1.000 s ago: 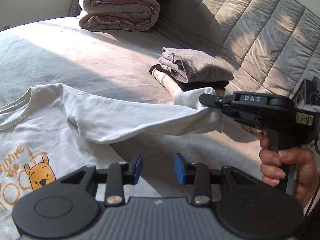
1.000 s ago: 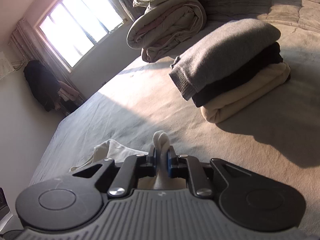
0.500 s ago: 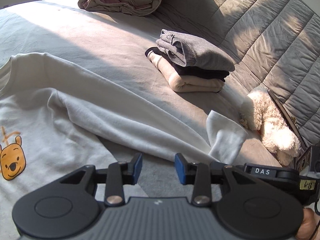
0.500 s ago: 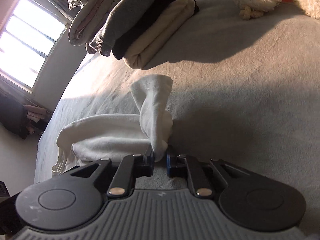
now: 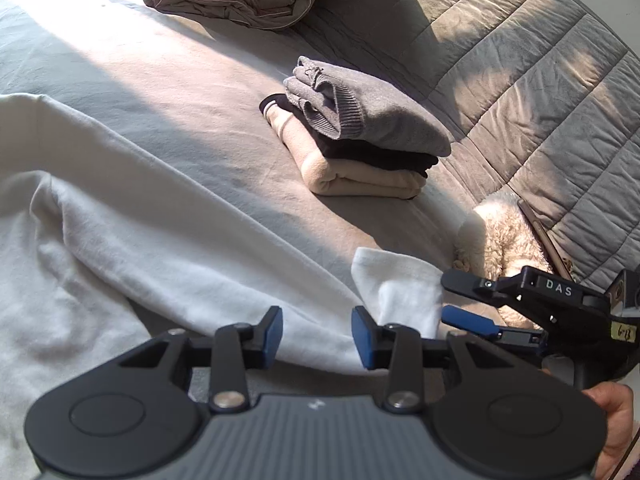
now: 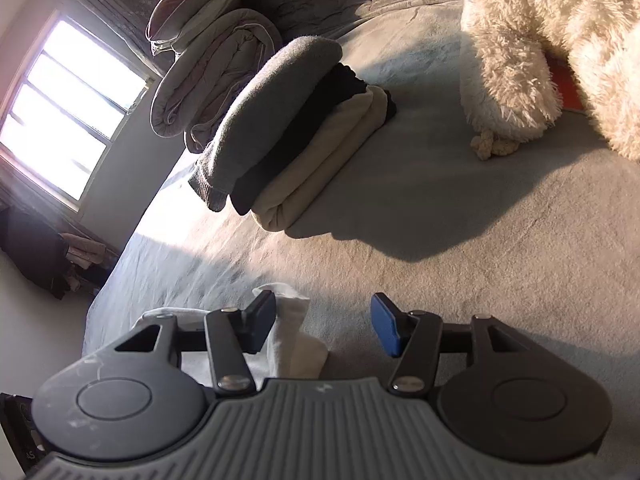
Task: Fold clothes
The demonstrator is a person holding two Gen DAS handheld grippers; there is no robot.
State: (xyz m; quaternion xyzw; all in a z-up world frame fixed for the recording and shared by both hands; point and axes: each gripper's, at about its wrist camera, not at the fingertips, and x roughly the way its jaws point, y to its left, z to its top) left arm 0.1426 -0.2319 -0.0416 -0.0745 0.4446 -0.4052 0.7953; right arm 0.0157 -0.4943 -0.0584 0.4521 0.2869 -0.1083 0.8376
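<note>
The white shirt (image 5: 120, 240) lies spread on the bed (image 5: 180, 92), its long sleeve (image 5: 224, 256) stretched out flat toward my right, the cuff (image 5: 400, 284) crumpled and turned up at the end. Farther up the bed sits a neat stack of folded clothes (image 5: 360, 144): a gray sweater on top, a black piece in the middle, a cream one underneath.

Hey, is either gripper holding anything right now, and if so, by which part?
Nothing is held. The right gripper has just been opening; the white sleeve cuff lies loose between its jaws. The left gripper is open above the sleeve.
</note>
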